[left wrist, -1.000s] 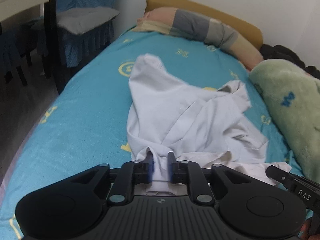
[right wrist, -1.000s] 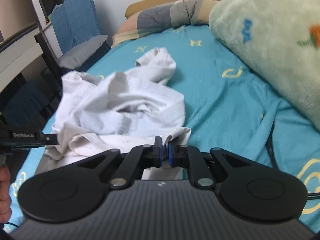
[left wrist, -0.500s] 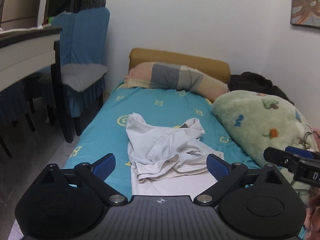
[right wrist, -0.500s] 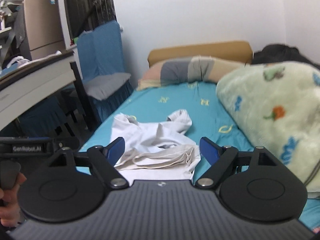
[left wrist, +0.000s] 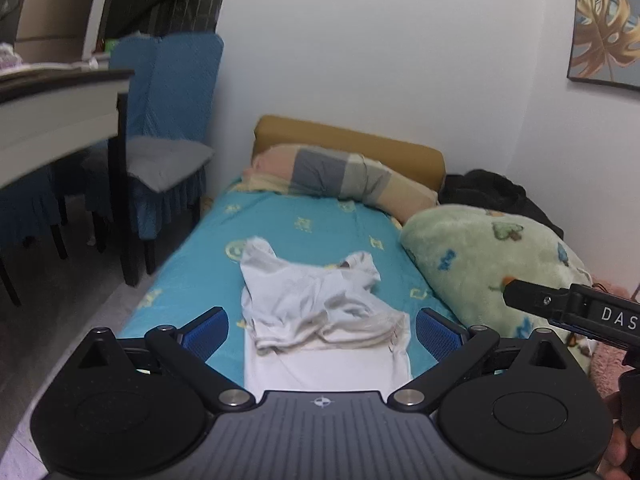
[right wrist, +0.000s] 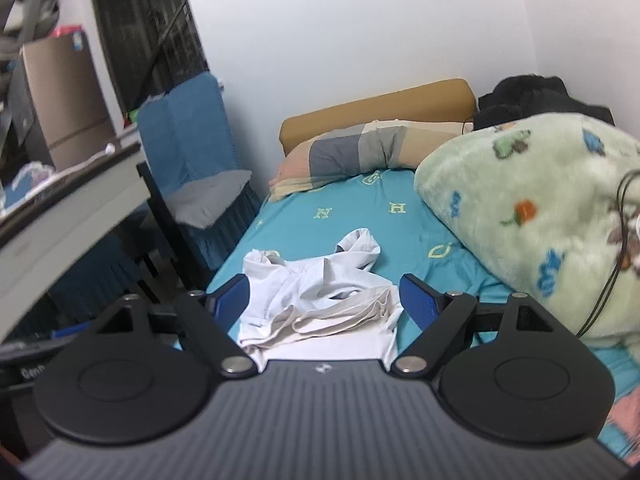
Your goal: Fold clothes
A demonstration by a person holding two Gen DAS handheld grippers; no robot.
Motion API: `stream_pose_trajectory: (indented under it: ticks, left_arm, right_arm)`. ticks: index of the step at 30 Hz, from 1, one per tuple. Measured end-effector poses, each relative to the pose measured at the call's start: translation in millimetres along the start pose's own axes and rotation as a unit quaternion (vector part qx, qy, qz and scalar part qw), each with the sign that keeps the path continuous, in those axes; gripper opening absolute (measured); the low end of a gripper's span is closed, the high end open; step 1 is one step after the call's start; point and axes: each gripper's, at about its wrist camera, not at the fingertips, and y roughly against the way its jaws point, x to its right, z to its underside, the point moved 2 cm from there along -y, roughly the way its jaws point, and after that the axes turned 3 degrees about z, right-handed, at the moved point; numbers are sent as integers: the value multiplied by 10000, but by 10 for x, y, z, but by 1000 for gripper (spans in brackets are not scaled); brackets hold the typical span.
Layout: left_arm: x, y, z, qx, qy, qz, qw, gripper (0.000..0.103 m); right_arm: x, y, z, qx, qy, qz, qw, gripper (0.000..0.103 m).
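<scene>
A white garment lies crumpled on the turquoise bed sheet, its near part flat, the far part bunched. It also shows in the right wrist view. My left gripper is open and empty, held back from and above the garment. My right gripper is open and empty too, above the garment's near edge. The right gripper's body shows at the right in the left wrist view.
A green plush blanket is heaped on the bed's right side. A striped pillow lies at the headboard. A blue-covered chair and a table stand left of the bed. Dark clothing lies by the wall.
Both grippers were shut on the garment's near edge a second ago. They let go, opened wide, and drew back and up from the bed. The garment now rests on the sheet.
</scene>
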Motion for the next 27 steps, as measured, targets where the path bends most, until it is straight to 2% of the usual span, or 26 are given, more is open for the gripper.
stream_pose_trajectory:
  ticks: [3,5,6,8,11,14,16,17,19,21,22,23,24,25,26,27]
  left_arm:
    - [-210,-187,168,-610,633,271,9958,101]
    - [-390,-340,311,-1080,1265,454,9850,100]
    - [-491,-425,392,-1319,1638,547,9761,100]
    - [-690,-595,554,-1787,2369,728,9522,100]
    - [-932,-857,855,-2368,3071,756,9186,98]
    - [-1085,-1066,1109,-2746,3740,682,8832,95]
    - [-1120,-1194,1206,-2850,4047,689,8662,92]
    - [-1110,-1261,1242,-2887,4073,642,8641,91]
    - [-1076,-1387,1305,-2919,4097,538,8626,89]
    - [-1022,-1450,1280,-2781,4040,531,8698,89]
    - [-993,-1473,1258,-2704,3991,532,8745,87]
    - [-976,-1485,1227,-2646,3919,494,8797,77]
    - [-979,-1480,1222,-2605,3916,425,8815,67]
    - [-982,-1475,1217,-2564,3912,357,8831,64]
    - [-986,-1470,1211,-2523,3910,289,8847,54]
    - [-1010,-1464,1201,-2488,3960,261,8835,42]
  right_arm:
    - [89,-118,190,-137,-166,-42,9998,83]
    - [203,-234,352,-405,-542,-152,9976,83]
    - [271,-299,442,-549,-786,-238,9951,83]
    - [442,-460,650,-952,-1509,-496,9827,84]
    - [629,-709,1038,-1605,-2507,-922,9502,85]
    - [662,-926,1401,-2166,-3194,-1211,9146,85]
    - [640,-1052,1578,-2441,-3548,-1313,8929,85]
    - [643,-1114,1642,-2538,-3685,-1327,8844,85]
    - [662,-1213,1725,-2640,-3852,-1238,8755,85]
    - [711,-1293,1800,-2631,-4078,-1180,8663,83]
    - [752,-1324,1833,-2572,-4219,-1165,8615,78]
    - [817,-1334,1847,-2450,-4386,-1151,8569,76]
    - [861,-1326,1843,-2277,-4494,-1100,8568,76]
    - [905,-1318,1838,-2105,-4593,-1048,8566,76]
    - [928,-1313,1821,-1975,-4597,-981,8602,76]
    - [952,-1308,1806,-1848,-4602,-913,8635,71]
